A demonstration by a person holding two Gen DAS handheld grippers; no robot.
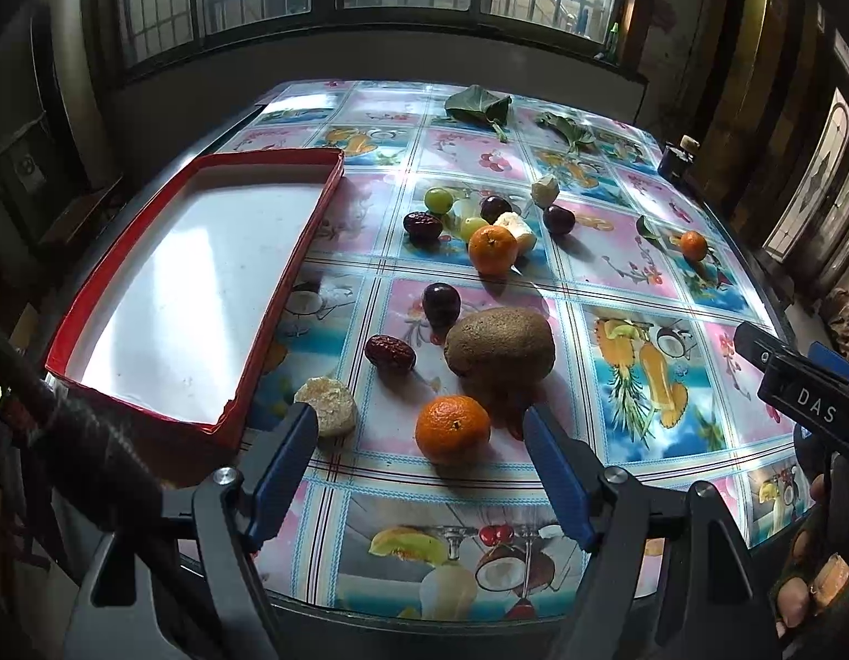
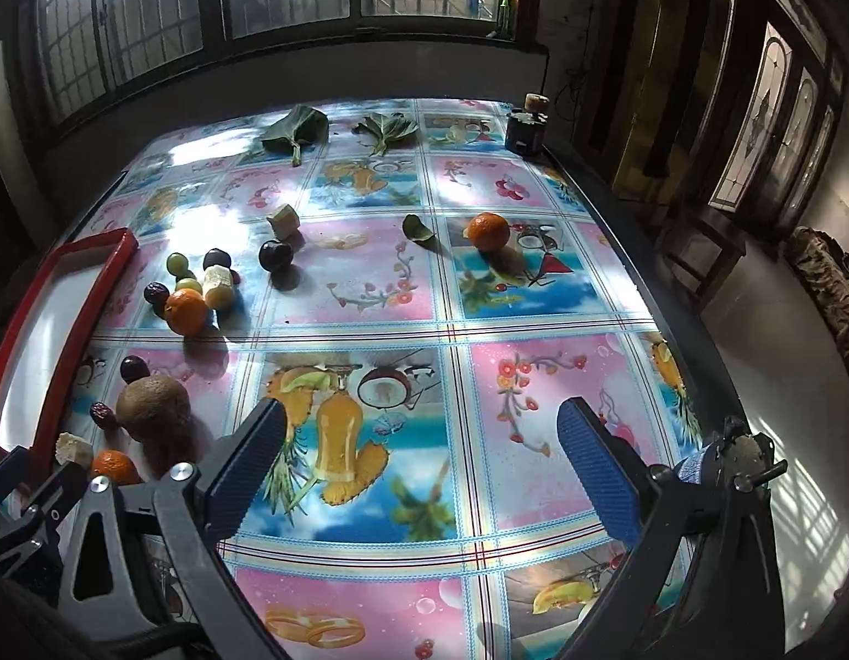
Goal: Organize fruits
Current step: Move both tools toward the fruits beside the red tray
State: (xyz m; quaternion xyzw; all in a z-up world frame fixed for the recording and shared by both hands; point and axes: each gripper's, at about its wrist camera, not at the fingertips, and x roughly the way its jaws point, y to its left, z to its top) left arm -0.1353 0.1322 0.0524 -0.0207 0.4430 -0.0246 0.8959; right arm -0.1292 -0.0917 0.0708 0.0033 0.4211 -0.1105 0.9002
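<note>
My left gripper (image 1: 422,421) is open just above the table, a small orange (image 1: 452,429) lying between its fingertips. A brown kiwi (image 1: 500,348), a red date (image 1: 390,352), a dark plum (image 1: 441,301) and a pale fruit chunk (image 1: 328,405) lie close by. An empty red-rimmed tray (image 1: 292,253) sits to the left. Further back lie another orange (image 1: 492,249), green grapes (image 1: 439,199), plums and banana pieces. My right gripper (image 2: 422,432) is open and empty over bare tablecloth. A lone orange (image 2: 488,231) lies far ahead of it.
Two green leaves (image 2: 295,129) lie at the table's far edge. A dark jar (image 2: 526,129) stands at the far right corner. The table's right edge (image 2: 694,330) drops to the floor. The right gripper's body (image 1: 798,385) shows at the right of the left wrist view.
</note>
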